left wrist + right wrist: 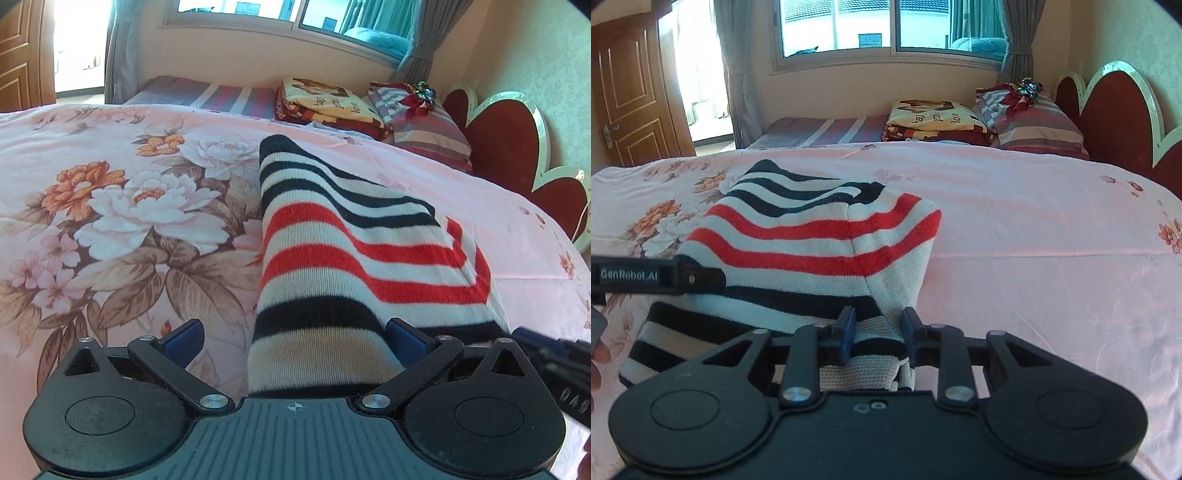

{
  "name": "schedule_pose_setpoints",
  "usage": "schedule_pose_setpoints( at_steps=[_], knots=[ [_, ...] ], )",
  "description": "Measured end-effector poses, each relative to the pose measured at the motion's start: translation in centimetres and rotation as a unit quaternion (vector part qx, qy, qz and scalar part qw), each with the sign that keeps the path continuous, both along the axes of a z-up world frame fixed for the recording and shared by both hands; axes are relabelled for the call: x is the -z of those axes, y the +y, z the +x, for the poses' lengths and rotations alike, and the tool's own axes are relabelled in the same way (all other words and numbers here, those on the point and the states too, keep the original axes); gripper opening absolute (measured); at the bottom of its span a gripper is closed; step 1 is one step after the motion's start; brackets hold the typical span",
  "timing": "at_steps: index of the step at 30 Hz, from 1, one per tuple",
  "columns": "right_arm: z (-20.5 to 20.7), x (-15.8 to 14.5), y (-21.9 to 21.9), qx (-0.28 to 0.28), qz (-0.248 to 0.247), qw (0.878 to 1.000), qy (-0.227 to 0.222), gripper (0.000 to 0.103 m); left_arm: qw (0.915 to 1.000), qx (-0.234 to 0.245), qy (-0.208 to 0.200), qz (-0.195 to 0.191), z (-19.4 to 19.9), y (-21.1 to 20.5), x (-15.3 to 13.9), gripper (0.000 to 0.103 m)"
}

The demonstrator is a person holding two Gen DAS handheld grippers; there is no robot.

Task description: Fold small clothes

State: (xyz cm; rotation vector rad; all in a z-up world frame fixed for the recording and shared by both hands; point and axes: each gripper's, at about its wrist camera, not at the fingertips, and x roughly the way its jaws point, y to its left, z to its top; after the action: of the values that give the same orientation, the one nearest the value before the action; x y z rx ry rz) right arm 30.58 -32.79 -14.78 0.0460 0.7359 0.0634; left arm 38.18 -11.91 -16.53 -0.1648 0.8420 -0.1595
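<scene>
Two tongs share one striped garment [812, 236] over the bed [1034, 258]. Right tongs [877, 338], angled downward, pinch its near hem; left tongs [295, 338], also angled down, stand spread around the cloth, pads clear. Farther off: one folded blanket [931, 118], one striped pillow [1041, 129].

Bright daylight from the window [864, 27] — doorway [701, 74] overexposed, fisheye bending and dark corners, focus sharp.
</scene>
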Motion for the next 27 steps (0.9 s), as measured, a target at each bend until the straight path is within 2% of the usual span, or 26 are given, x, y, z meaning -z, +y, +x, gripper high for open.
schedule_pose_setpoints(
  at_steps=[4, 6, 8, 11, 17, 20, 21, 23, 27],
  knots=[
    [-2.2, -0.5, 0.4, -0.001, -0.006, 1.0, -0.017, 0.029, 0.9999, 0.009, 0.001, -0.01, -1.4, 0.8, -0.2, 0.103],
    [-2.7, 0.5, 0.4, -0.001, -0.015, 1.0, -0.006, 0.029, 0.9997, 0.011, 0.011, -0.02, -1.8, 1.0, 0.0, 0.103],
    [-2.7, 1.7, -0.1, 0.007, 0.005, 1.0, 0.011, 0.028, 0.9995, 0.017, 0.017, -0.019, -2.3, 1.0, 0.7, 0.103],
    [-2.5, 2.0, 0.1, 0.016, 0.005, 1.0, 0.009, 0.033, 0.9994, 0.012, 0.018, -0.028, -2.5, 1.3, 1.7, 0.103],
    [-3.8, 0.2, 0.0, 0.021, 0.015, 1.0, 0.005, 0.033, 0.9994, 0.023, 0.022, -0.015, -3.0, 1.0, 0.9, 0.103],
    [-4.2, 1.7, -0.2, 0.026, 0.007, 0.999, 0.026, 0.032, 0.9993, 0.028, 0.019, -0.014, -3.4, 0.9, 1.5, 0.103],
    [-4.2, 2.3, -0.7, 0.031, 0.022, 0.999, 0.034, 0.033, 0.9993, 0.03, 0.018, -0.011, -3.5, 0.8, 1.6, 0.103],
    [-4.1, 2.6, -1.6, 0.051, 0.055, 0.996, 0.037, 0.038, 0.9993, 0.033, 0.018, -0.007, -3.5, 0.6, 1.5, 0.103],
    [-4.2, 2.3, -1.1, 0.05, 0.046, 0.997, 0.038, 0.044, 0.999, 0.042, 0.017, 0.006, -3.7, 0.3, 1.6, 0.103]
  ],
)
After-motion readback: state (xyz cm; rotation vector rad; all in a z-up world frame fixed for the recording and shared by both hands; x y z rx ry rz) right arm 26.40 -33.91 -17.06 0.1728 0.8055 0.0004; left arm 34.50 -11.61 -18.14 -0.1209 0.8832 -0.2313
